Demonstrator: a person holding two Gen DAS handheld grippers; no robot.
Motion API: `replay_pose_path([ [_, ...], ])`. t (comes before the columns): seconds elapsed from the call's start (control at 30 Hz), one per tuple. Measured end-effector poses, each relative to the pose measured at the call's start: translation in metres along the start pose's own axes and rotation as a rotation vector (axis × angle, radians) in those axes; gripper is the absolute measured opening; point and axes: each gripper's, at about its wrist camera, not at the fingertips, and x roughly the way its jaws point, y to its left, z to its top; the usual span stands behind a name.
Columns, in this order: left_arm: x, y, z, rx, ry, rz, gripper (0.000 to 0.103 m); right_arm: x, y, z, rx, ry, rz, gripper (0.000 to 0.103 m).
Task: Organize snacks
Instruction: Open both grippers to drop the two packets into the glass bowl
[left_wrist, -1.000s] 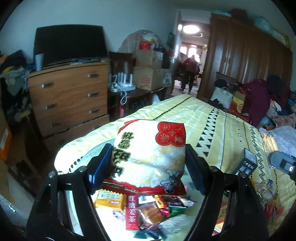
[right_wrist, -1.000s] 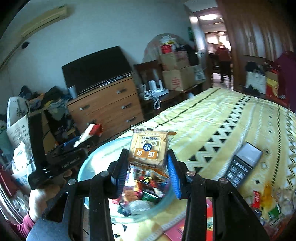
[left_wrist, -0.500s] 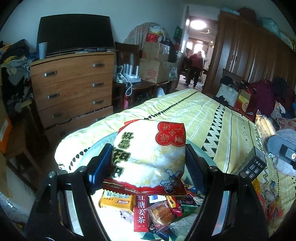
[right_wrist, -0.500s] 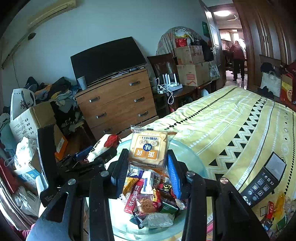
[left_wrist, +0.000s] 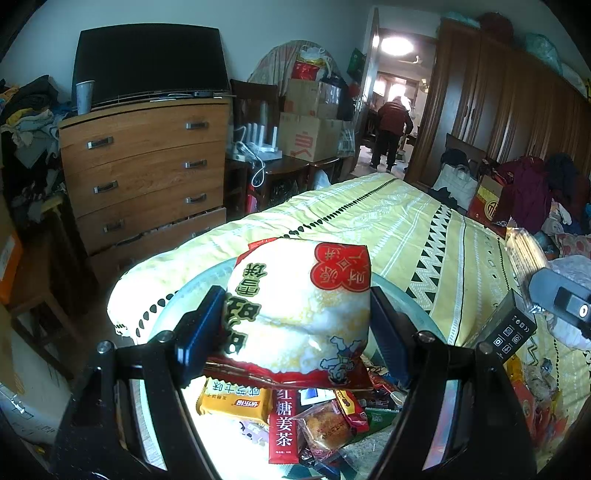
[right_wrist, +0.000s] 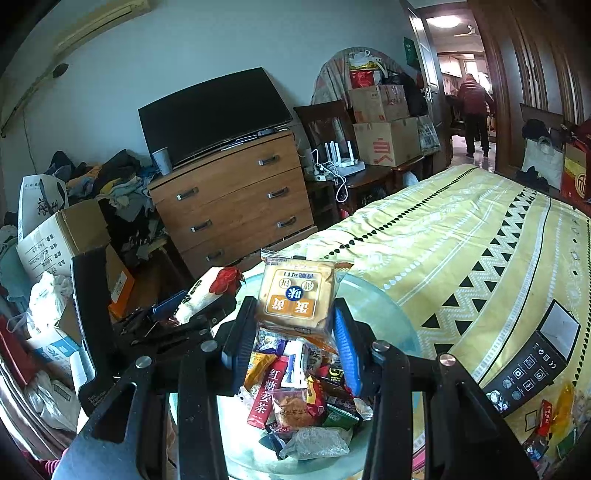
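Here both claws were over the glass bowl (right_wrist: 391, 317) on the bed (right_wrist: 461, 236), probably because the snacks were being gathered there. The left claw (left_wrist: 295, 325) was closed on a white rice cracker bag (left_wrist: 303, 306), held upright above the snack pile (left_wrist: 295, 417). The right claw (right_wrist: 291, 339) gripped a small cake packet (right_wrist: 295, 295) by its sides, above the bowl's middle. In the right view the left claw was at about 9 o'clock, tilted toward the bowl.

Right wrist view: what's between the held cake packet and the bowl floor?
A loose heap of snack packets lies below the cake packet, inside the glass bowl.
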Motion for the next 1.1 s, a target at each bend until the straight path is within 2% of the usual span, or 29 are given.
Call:
replay_pose_path([
  [0.6,0.012,0.005,-0.007,0.001,0.019,0.005,0.077,0.016,-0.007,-0.008,0.016,0.011,0.001,0.044],
  [1.1,0.028,0.008,-0.011,-0.003,0.079,0.011,0.080,0.026,-0.010,-0.009,0.042,0.028,0.008,0.049],
])
